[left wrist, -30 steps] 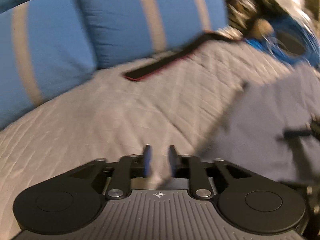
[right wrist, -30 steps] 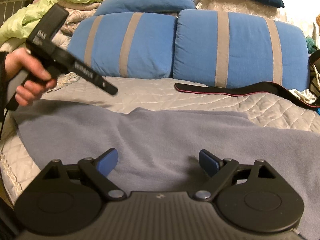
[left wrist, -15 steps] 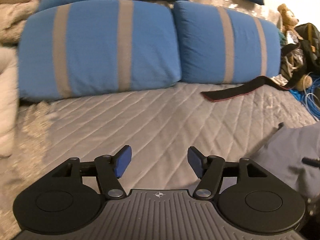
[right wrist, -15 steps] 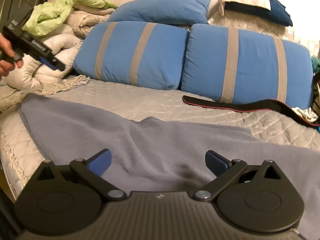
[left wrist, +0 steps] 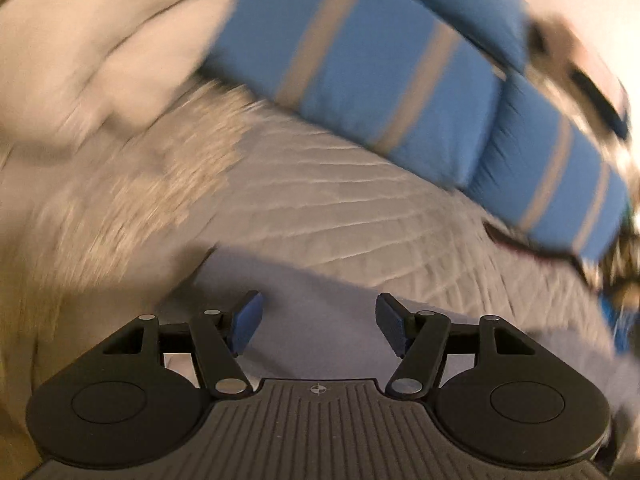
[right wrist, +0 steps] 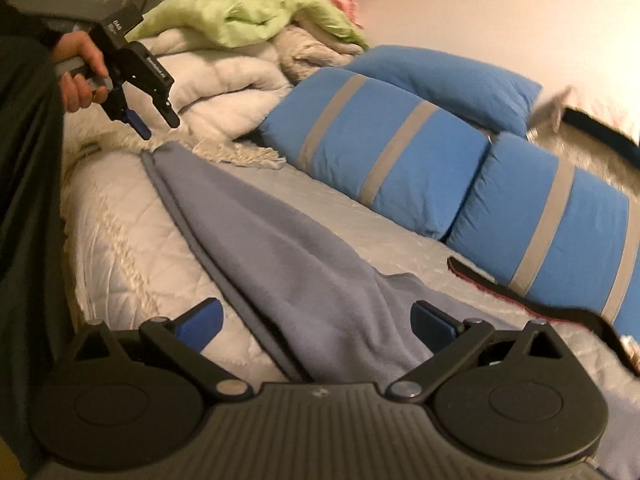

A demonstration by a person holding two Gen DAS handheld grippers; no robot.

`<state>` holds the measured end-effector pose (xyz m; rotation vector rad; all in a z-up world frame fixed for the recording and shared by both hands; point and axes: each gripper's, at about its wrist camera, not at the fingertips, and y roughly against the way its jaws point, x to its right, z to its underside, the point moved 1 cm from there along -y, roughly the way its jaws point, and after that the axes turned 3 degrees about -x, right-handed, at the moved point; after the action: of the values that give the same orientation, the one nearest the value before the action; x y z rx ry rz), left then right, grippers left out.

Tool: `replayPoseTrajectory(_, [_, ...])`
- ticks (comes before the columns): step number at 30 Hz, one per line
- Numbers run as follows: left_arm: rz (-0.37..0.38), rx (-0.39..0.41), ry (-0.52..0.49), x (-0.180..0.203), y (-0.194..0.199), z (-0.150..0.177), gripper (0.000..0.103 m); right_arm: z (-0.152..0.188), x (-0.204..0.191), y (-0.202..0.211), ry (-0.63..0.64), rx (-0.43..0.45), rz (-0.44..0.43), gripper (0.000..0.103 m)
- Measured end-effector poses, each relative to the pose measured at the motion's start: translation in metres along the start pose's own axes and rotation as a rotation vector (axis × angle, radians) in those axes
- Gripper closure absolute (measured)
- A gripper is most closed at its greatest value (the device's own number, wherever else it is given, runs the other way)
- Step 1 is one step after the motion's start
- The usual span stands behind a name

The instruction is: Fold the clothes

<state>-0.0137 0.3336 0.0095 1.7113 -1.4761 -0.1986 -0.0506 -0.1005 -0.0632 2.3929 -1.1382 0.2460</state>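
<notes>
While flat, garment lengthwise toward pillows

Both wrist views low, sharing blue pillows

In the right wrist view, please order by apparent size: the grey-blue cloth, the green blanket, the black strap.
1. Grey-blue cloth, though nearest the camera.
2. Green blanket.
3. Black strap, thin and partly cut off.

Quilted pale bedspread covering the bed across the lower frame. Two blue pillows with grey stripes leaning along its far edge, a plain blue pillow behind them. Upper left: heaped white comforter topped by a light green blanket. Right: a dark strap lying on the bedspread.
</notes>
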Motion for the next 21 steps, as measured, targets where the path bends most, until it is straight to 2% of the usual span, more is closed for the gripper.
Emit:
replayPoseTrajectory(2, [0.025,0.011,0.124,-0.024,0.000,0.007,0.042,0.001,-0.005,0.000,0.036,0.002,0.018,0.000])
replayPoseTrajectory(5, [0.137,0.035,0.280,-0.050,-0.004,0.016,0.043,0.002,-0.010,0.000,0.076,0.004,0.038,0.000])
replayPoseTrajectory(7, [0.180,0.036,0.350,-0.059,-0.010,0.020,0.043,0.003,-0.014,0.000,0.099,0.008,0.056,0.000])
replayPoseTrajectory(15, [0.303,0.013,0.534,-0.072,-0.035,0.031,0.042,0.008,-0.020,0.001,0.138,0.009,0.069,0.000])
replayPoseTrajectory(18, [0.299,0.014,0.553,-0.071,-0.042,0.033,0.042,0.009,-0.020,0.001,0.135,0.009,0.072,0.000])
replayPoseTrajectory(21, [0.322,0.042,0.616,-0.072,-0.048,0.036,0.037,0.009,-0.019,0.002,0.130,0.008,0.069,0.000])
